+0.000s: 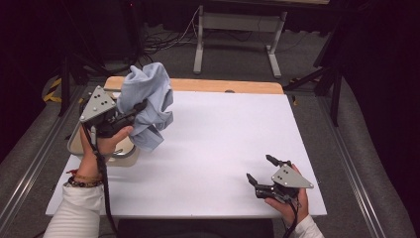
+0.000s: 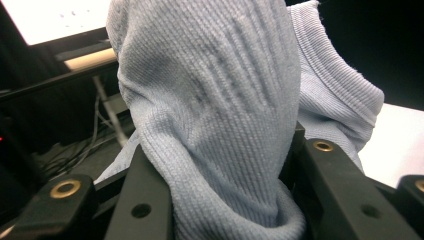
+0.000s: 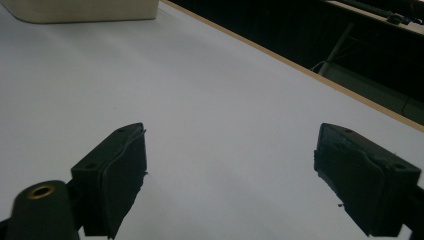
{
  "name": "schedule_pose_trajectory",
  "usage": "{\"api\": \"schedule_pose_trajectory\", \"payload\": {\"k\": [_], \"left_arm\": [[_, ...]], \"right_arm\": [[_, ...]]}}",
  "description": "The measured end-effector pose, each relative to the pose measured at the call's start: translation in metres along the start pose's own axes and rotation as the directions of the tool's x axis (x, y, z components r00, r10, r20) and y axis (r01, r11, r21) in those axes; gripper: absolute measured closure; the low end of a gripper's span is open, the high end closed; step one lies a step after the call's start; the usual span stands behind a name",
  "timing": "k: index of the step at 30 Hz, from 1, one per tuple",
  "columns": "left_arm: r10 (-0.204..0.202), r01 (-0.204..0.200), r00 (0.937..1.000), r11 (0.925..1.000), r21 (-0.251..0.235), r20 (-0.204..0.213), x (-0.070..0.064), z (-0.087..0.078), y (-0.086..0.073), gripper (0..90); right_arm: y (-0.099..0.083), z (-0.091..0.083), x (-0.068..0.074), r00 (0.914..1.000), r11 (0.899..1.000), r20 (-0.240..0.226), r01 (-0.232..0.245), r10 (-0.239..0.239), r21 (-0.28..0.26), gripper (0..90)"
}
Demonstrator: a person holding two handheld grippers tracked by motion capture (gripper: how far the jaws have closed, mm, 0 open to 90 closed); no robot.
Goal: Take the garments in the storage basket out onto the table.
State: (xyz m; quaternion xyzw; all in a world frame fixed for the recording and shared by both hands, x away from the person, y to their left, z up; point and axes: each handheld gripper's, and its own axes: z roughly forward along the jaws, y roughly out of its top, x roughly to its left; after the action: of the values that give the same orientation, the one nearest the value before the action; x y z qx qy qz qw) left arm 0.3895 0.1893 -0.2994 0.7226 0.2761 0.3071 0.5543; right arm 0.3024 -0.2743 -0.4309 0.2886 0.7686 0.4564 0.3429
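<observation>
**Left gripper holds cloth aloft; right gripper idle, jaws wide**

Your left gripper (image 1: 140, 106) is raised above the left edge of the white rectangular table top (image 1: 223, 144), with its grey three-cornered plate facing up and your left hand (image 1: 106, 141) wrapped around the handle. Its jaws are closed down on a bunched pale blue ribbed knit cloth (image 1: 146, 101). In the left gripper view the fabric (image 2: 215, 125) is squeezed between the two black jaws and bulges out above them; a ribbed hem shows at the upper right. The cloth hangs clear of the table, crumpled, with folds drooping below the jaws.

Under your left hand, at the table's left edge, sits a beige, shallow, rounded tray (image 1: 79, 144). Its contents cannot be made out.

Your right gripper (image 1: 260, 170) rests low near the front right corner of the table, held by your right hand (image 1: 287, 201). Its jaws stand wide apart with nothing between them; in the right gripper view bare white table (image 3: 220, 100) shows between the two black pads. The two grippers are well apart.
</observation>
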Motion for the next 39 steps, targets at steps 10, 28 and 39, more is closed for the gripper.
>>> {"api": "schedule_pose_trajectory", "payload": {"k": [10,28,39], "left_arm": [[0.023,-0.024,0.9973,0.9997,0.009,0.070,-0.026,0.021,-0.007,64.3],[0.071,-0.096,0.9679,0.9912,0.092,0.241,-0.078,0.068,-0.031,64.0],[0.088,-0.150,0.9427,0.9736,0.172,0.322,-0.103,0.090,-0.053,62.4]], "right_arm": [[-0.002,0.001,-0.002,1.0000,1.000,-0.002,-0.009,0.009,0.011,14.2],[-0.003,0.002,-0.001,1.0000,1.000,-0.001,-0.006,0.006,0.012,15.1],[-0.003,0.002,0.000,0.9999,1.000,-0.014,-0.006,0.006,0.013,14.8]]}}
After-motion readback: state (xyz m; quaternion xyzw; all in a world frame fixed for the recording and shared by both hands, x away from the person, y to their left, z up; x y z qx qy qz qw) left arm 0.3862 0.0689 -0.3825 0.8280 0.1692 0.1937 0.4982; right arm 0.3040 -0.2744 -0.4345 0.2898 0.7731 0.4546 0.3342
